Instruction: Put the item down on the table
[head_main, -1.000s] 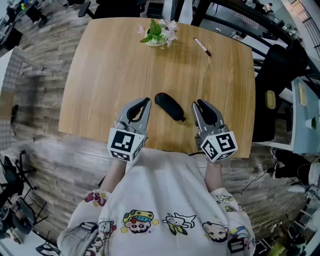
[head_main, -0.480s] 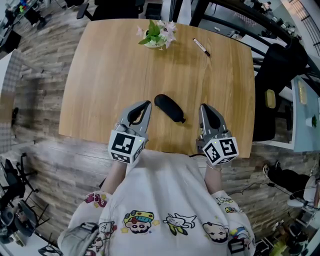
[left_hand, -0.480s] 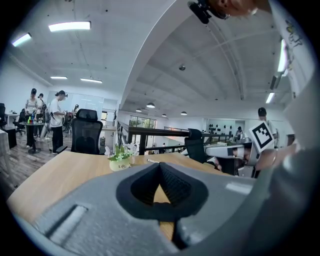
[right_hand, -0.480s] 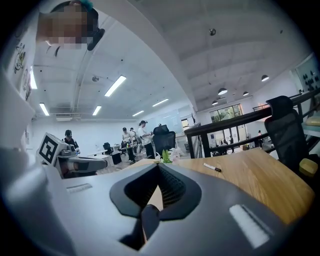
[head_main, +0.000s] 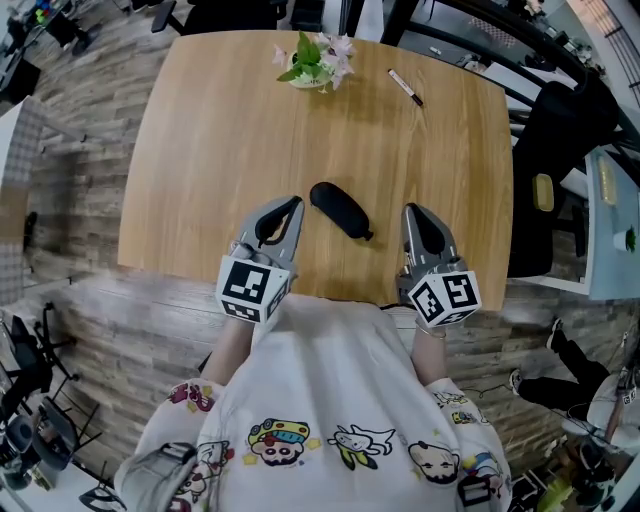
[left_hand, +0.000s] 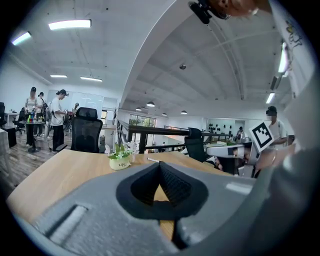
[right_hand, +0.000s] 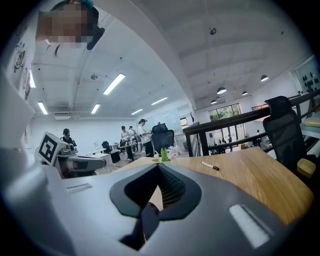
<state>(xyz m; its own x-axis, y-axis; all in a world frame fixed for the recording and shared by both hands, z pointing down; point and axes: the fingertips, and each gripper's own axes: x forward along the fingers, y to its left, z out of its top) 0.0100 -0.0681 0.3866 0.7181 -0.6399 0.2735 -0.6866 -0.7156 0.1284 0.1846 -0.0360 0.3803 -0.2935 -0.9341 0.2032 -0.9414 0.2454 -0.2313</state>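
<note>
Two grippers and one item, from the head view first. Finds the left gripper (head_main: 293, 205) and the right gripper (head_main: 412, 211) low over the near edge of the wooden table (head_main: 200, 150), each pinched to a point and clasping nothing. Places the black oblong item (head_main: 338, 211) flat on the wood between them: just right of the left gripper's tip, a little further left of the right one's, touching neither. Reads that as already set down and let go, hence both tools parked at its sides rather than over it. Puts a flower pot (head_main: 315, 65) and a marker pen (head_main: 405, 88) well ahead of both tips, at the far edge, out of the way.

From the left gripper view: shows the jaws meeting at the tip, with only a teardrop gap behind and bare tabletop through it, nothing caught. Has the flower pot (left_hand: 120, 159) ahead and slightly left, the right gripper off to the right. Gives no sight of the item, probably masked by the gripper's own body.

From the right gripper view: same again, jaws fully together, empty. Looks along the table to the flower pot (right_hand: 165, 155) straight ahead and the marker pen (right_hand: 210, 165) ahead-right. Leaves, by this judgement, nothing but drawing back.
</note>
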